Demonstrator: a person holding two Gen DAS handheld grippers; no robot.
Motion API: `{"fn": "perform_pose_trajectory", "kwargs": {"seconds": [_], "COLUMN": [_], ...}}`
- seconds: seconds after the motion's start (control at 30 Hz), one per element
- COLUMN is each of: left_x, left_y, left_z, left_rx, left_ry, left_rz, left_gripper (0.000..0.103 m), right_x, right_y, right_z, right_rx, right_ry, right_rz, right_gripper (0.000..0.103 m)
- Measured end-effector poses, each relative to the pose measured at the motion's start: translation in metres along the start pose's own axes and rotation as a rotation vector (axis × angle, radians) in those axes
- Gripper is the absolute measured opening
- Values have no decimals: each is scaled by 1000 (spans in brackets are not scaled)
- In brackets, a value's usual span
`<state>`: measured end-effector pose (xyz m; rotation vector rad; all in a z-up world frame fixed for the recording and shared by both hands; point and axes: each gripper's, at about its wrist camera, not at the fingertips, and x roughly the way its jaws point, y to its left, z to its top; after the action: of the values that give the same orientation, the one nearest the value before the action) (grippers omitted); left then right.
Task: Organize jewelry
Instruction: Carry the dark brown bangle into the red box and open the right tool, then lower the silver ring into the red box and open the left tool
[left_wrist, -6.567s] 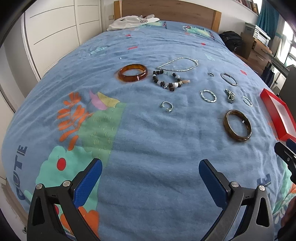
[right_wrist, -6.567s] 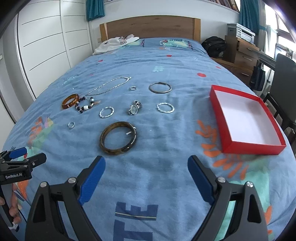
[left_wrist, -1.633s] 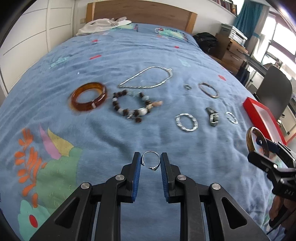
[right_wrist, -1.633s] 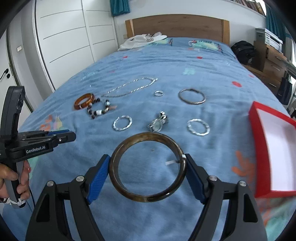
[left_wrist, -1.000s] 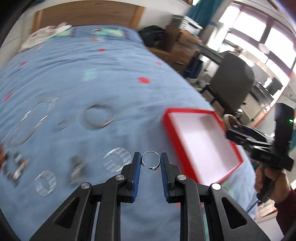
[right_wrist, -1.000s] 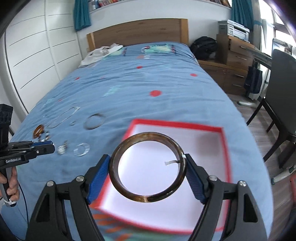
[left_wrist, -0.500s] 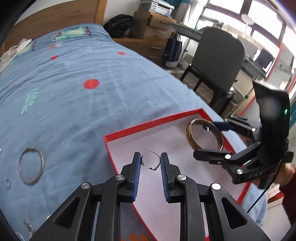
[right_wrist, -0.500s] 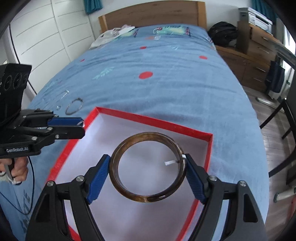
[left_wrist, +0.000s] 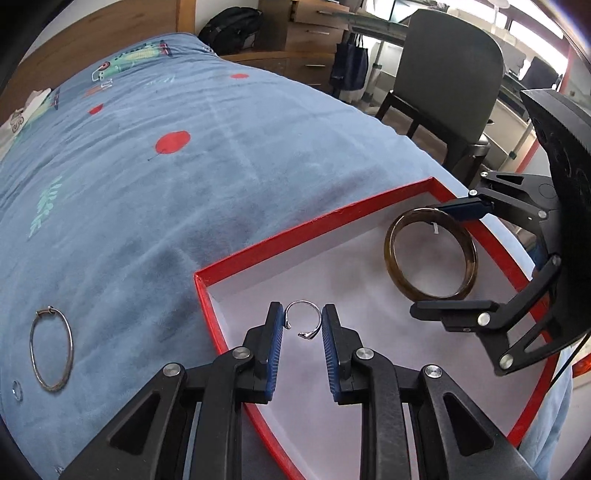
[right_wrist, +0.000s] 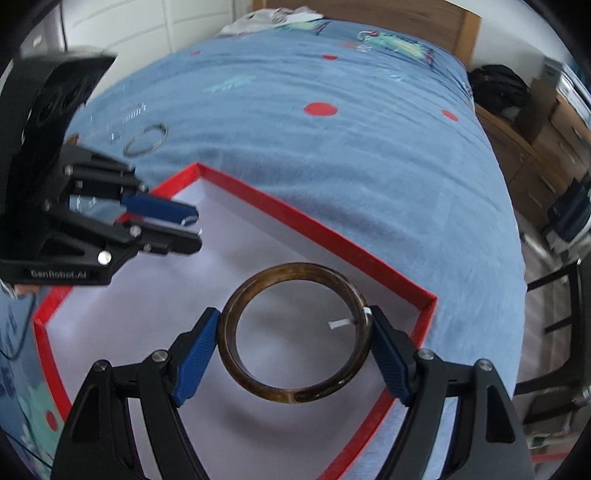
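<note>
I am holding both tools over the red box (left_wrist: 373, 206), which is lying on the blue bedspread (left_wrist: 184, 184). My right gripper (right_wrist: 295, 343) is clamping a brown bangle (right_wrist: 295, 393) flat between its blue pads, above the box's white floor. My left gripper (left_wrist: 303, 325) is pinching a thin silver open ring (left_wrist: 303, 304) over the box's near corner. A wire bracelet (left_wrist: 51, 350) is lying outside; I think a tiny ring sits beside it.

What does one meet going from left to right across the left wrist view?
thin metal bangle → silver open ring in the left hand-held gripper → brown bangle → right hand-held gripper
</note>
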<state>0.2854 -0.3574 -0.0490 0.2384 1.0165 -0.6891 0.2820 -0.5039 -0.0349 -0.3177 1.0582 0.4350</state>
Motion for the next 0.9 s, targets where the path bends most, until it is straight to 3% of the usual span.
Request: {"fn": "perform_pose_trajectory", "kwargs": {"seconds": [0.37,0.5,0.57,0.67,0.9], "left_x": [1,-4,-7,-10,-22], "left_y": [-1,4,8,5,18], "left_z": [-3,-10,-15,-22,-36], "left_rx": [13,1,-5,41,18], "left_ry": [-9,-22,-19,-8,5], "left_rz": [15,60,38,74,50], "left_gripper": [22,22,22,22,22], "right_x": [-2,-3,-5,-4,-5], "right_y": [6,7,8,16,35], "right_z": [-1,-2,-3,-1,-3], "right_rx": [-39,-32,-17,-26,-38], "right_ry": [6,-14,-30,-31,-37], "right_rz": [-28,-28,-14,-13,1], "right_gripper": [79,79,79,79,79]}}
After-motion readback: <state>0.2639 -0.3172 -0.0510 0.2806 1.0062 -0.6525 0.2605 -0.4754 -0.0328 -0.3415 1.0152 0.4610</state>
